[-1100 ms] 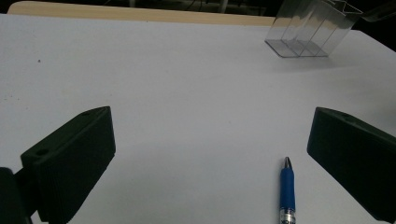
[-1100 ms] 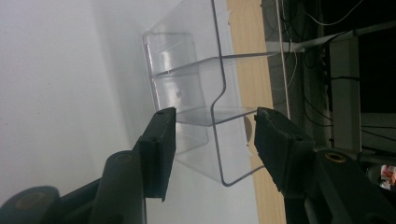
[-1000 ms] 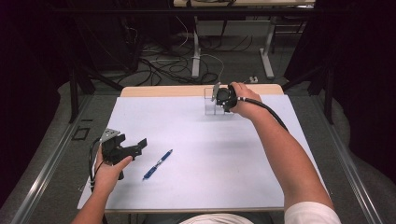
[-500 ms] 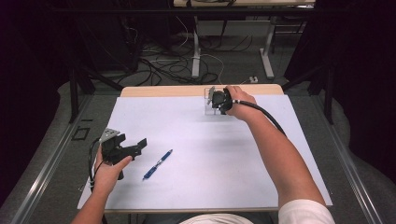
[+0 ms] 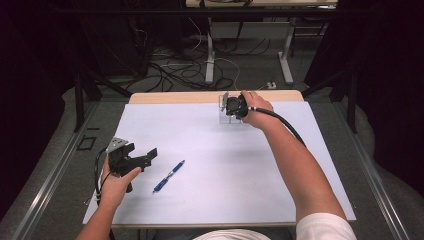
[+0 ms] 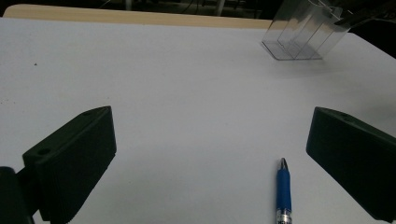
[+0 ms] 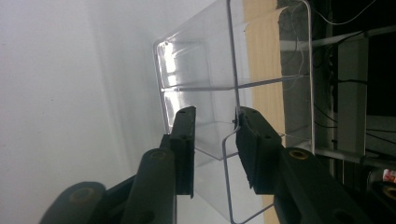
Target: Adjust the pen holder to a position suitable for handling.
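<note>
**Holder being gripped, pen not yet picked up**

Nearest the person, the left gripper (image 5: 142,159) rests low over the near-left part of the white table (image 5: 210,200), its jaws spread wide with nothing between them. The hand wraps the body from below and the jaws point across the table toward the far right. Just beyond them lies the blue pen (image 5: 168,176), flat on the surface and untouched; in the left gripper view the blue pen (image 6: 283,196) sits between the two jaws' lines but ahead of them — apart from both.

Farther off, at the far edge near the wooden strip, the right arm stretches out almost straight, wrist turned so that the right gripper (image 5: 227,106) comes at the clear holder (image 5: 231,117) from the side. In the right gripper view the jaws have just been closing, and they straddle a wall of the clear holder (image 7: 201,84) — 1 pad to each side. The right pad looks to be against the plastic, the left pad a little clear of it, so I judge the grip not yet firm.

As a judgement: the work seems early. The holder is only now being steadied, the pen is not yet lifted, and bringing the pen to 1 of the compartments remains.
</note>
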A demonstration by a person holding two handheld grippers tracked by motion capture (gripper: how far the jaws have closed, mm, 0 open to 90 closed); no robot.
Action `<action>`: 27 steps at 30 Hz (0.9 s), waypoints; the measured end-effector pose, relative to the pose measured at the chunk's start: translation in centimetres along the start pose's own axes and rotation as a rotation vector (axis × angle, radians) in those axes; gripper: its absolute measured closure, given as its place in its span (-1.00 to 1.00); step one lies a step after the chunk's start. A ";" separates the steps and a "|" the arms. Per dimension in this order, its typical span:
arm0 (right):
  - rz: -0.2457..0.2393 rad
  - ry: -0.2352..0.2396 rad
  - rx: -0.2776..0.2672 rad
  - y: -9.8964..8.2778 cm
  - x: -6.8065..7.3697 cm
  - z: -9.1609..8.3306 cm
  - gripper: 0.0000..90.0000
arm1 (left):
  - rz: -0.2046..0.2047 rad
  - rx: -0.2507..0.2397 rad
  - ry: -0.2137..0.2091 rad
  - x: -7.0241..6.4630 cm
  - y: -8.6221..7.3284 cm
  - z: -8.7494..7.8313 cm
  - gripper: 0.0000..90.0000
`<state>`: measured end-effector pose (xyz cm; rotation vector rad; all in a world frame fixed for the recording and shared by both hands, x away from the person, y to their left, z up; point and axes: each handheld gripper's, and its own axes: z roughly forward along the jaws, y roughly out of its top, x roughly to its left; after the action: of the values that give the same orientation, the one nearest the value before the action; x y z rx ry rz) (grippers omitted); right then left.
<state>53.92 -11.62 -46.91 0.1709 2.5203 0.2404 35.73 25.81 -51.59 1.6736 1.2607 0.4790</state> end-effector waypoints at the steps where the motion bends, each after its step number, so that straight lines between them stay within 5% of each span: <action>1: 0.000 0.000 0.000 0.0 0.0 0.0 0.63 | -0.001 0.004 -0.001 0.0 0.0 0.0 -0.97; 4: -0.009 0.009 0.002 0.1 -0.1 -0.3 0.88 | -0.002 0.000 0.000 -0.1 0.0 0.0 -0.97; 9: 0.019 0.041 -0.001 0.1 0.1 -0.5 0.91 | -0.003 0.004 -0.002 -0.1 0.0 0.0 -0.96; 16: -0.008 0.100 0.012 0.0 0.0 -0.8 0.95 | -0.005 0.000 -0.004 -0.1 0.0 0.0 -0.94; 27: -0.033 0.105 -0.023 0.5 0.6 -1.4 0.95 | -0.007 0.003 0.001 -0.1 0.0 0.0 -0.94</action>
<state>52.66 -11.24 -46.07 0.1100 2.6213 0.2708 35.71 25.75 -51.60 1.6711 1.2679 0.4740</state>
